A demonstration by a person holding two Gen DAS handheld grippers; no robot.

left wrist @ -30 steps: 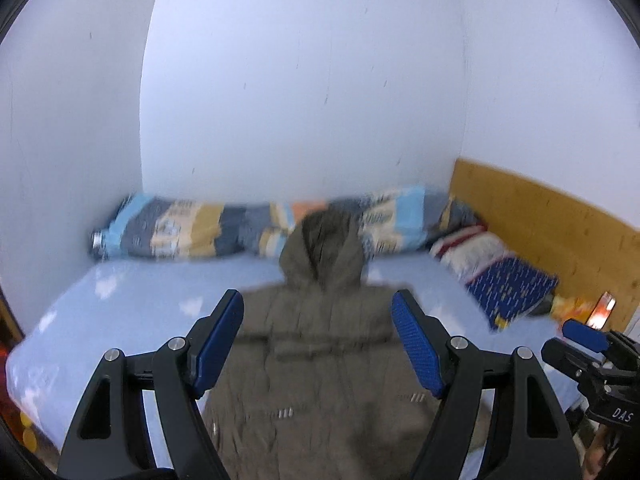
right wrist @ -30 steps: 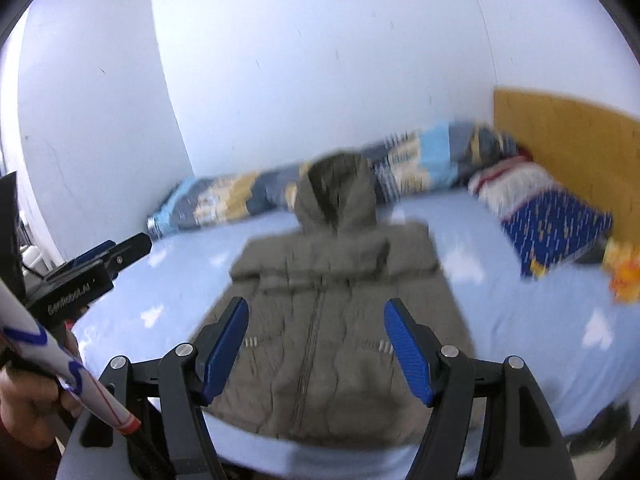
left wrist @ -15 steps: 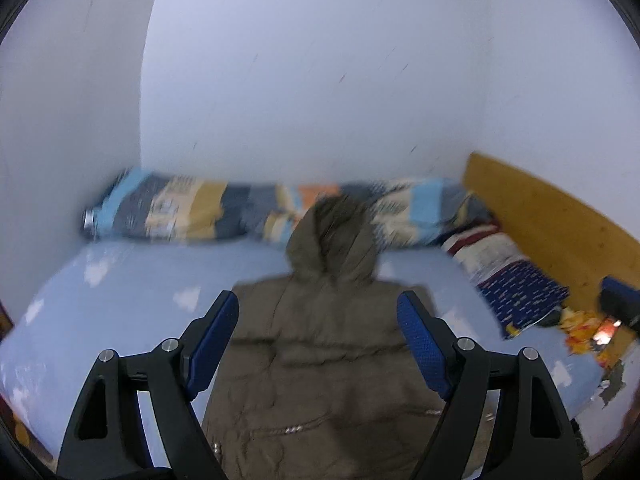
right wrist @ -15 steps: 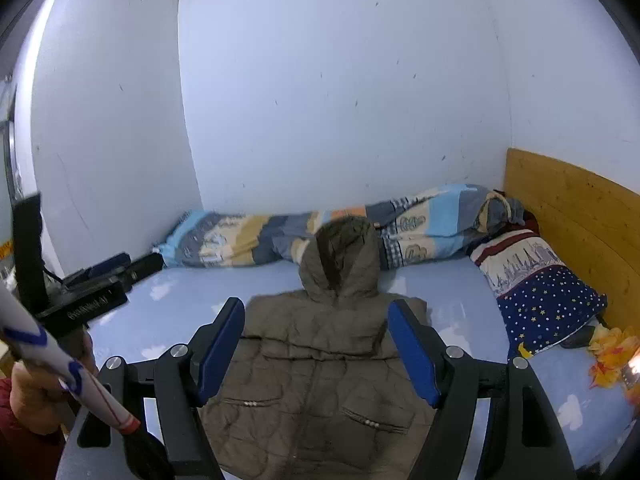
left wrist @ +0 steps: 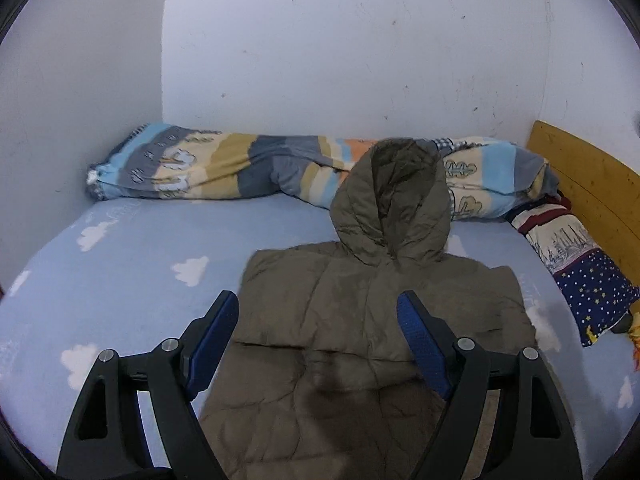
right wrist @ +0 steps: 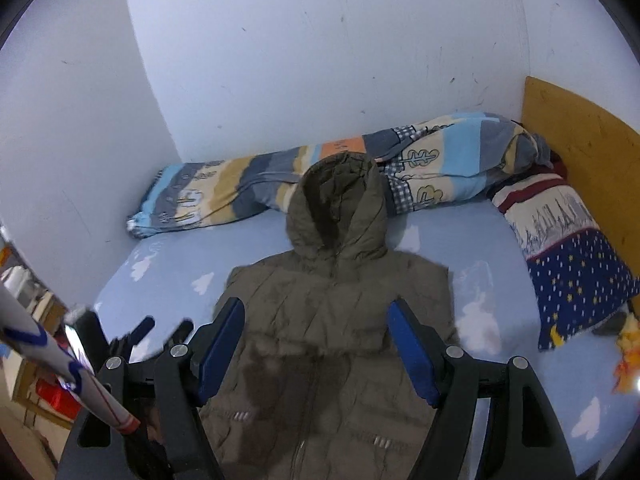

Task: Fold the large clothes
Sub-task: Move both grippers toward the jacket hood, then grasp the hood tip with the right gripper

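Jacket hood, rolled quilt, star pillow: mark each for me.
jacket hood (left wrist: 390, 204), left wrist view, on the hood's centre seam.
rolled quilt (left wrist: 224, 168), left wrist view, on its striped left half.
star pillow (right wrist: 576, 276), right wrist view, on its blue starred part.

Ahead of both grippers, a bed under a pale blue sheet printed with white clouds. Along its far edge, against the wall, a long rolled quilt striped in blue, grey, tan and orange. Beyond that, plain white walls with small dark scuffs, meeting in a corner ahead and to the left. To the right, a wooden headboard with a pillow at its foot, dark blue with stars below, a pale skyline print and a red stripe above. Even, cool light, with no lamp or window in sight.
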